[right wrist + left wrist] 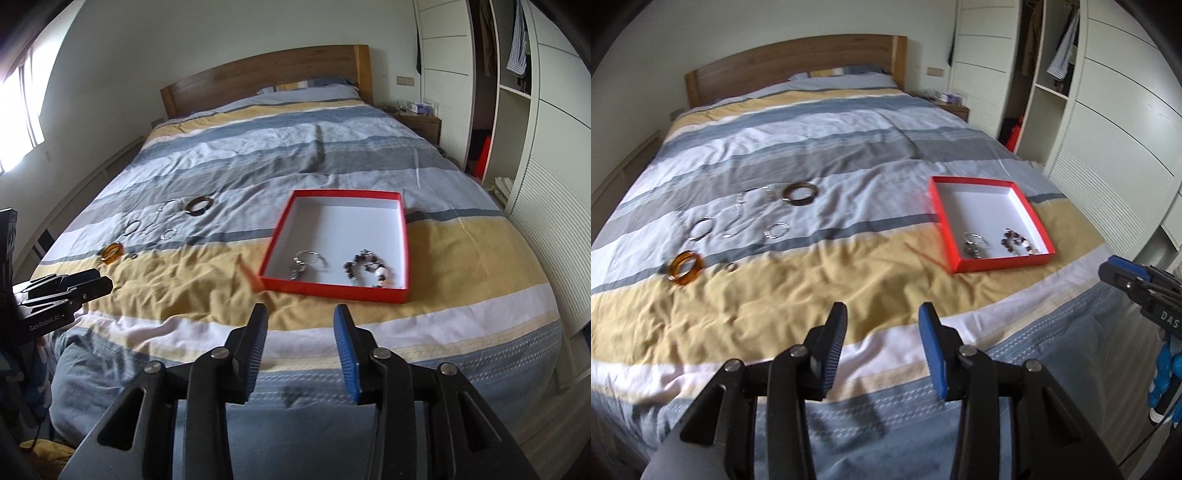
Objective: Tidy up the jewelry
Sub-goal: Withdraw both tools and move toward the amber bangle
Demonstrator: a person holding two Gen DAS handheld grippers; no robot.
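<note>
Jewelry sorting looks only partly done: two pieces already lie in the red box [334, 245], a silver keyring-like cluster [304, 264] at its lower left and a dark beaded bracelet [367, 267] at its lower right, while the rest waits on the striped bed [207, 284]. Left of the box, in the middle-left of both views, I count about seven loose pieces: one amber bangle [686, 267], one dark brown bangle [800, 193], two thin silver hoops [701, 228], one silver chain [738, 214] strung between them, one small ring [730, 266] beside the amber bangle, and one further silver piece above the chain that is too blurred to name. Both tools hang over the bed's near edge, well apart from everything. The left tool [882, 347] stands moderately wide with nothing between its pads, and the right tool [300, 349] likewise gapes empty.
</note>
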